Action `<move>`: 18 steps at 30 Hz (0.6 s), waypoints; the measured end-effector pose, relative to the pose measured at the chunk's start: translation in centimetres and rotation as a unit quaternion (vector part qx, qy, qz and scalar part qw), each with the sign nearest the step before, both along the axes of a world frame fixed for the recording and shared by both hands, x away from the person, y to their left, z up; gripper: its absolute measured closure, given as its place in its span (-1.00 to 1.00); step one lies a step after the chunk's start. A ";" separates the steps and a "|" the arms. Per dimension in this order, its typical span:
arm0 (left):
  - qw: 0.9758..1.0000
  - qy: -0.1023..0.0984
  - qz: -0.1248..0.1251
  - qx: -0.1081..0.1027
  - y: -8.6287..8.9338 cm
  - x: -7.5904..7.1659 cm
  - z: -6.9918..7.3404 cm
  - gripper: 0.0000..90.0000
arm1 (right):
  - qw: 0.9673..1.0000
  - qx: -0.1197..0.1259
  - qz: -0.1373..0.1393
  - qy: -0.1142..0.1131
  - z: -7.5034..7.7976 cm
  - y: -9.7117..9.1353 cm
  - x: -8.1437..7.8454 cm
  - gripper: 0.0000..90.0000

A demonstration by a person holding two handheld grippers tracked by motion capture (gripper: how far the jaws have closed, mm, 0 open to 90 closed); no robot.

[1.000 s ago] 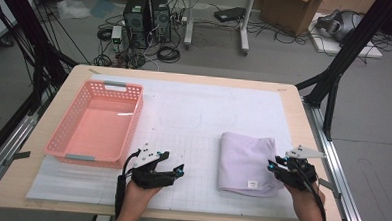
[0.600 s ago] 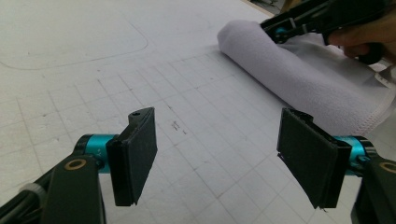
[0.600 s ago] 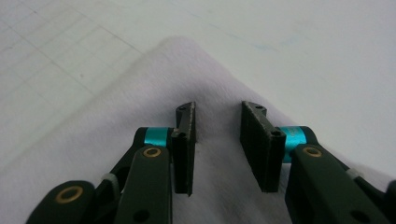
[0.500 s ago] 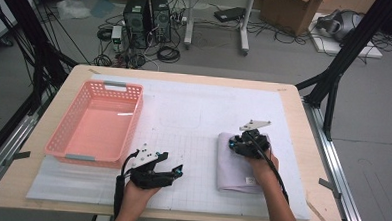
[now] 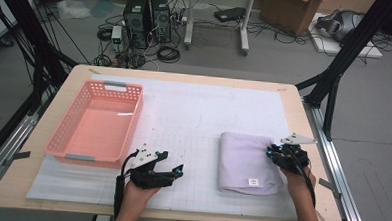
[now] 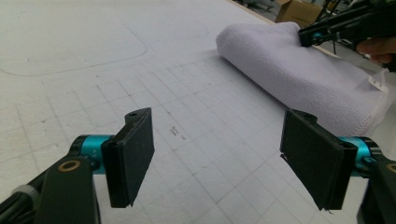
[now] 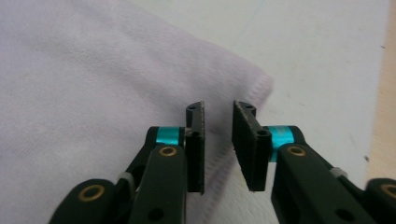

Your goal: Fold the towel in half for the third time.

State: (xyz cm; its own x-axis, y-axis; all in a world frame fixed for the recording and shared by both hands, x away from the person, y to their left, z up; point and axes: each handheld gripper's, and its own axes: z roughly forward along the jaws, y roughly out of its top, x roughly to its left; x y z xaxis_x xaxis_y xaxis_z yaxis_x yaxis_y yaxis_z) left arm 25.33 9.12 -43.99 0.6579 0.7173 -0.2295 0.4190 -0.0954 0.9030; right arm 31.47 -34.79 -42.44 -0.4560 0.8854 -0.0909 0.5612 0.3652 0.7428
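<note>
Right gripper view: right hand-held gripper (image 7: 218, 140), jaws narrowing but unclamped, straddles the towel (image 7: 93, 93) edge directly beneath; left one is farther away.

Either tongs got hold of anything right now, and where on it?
Nothing held. The left tongs stand wide open over bare mat. The right tongs, closing, hover at the towel's right edge, a gap between the pads.
</note>
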 end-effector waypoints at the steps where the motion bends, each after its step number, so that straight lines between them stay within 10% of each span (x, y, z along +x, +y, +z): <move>1: 1.000 0.001 0.002 0.001 0.1 0.0 0.0 -0.44 | 1.000 0.011 -0.003 -0.006 0.3 -0.3 -0.5 0.56; 12: 1.000 -0.008 -0.003 -0.006 0.1 -0.3 0.2 -0.51 | 0.996 0.060 0.006 -0.067 2.6 -3.6 -9.0 -0.14; 18: 1.000 -0.011 -0.008 -0.009 -0.1 -0.3 0.3 -0.51 | 0.994 0.077 0.017 -0.073 1.5 -4.7 -10.7 -0.49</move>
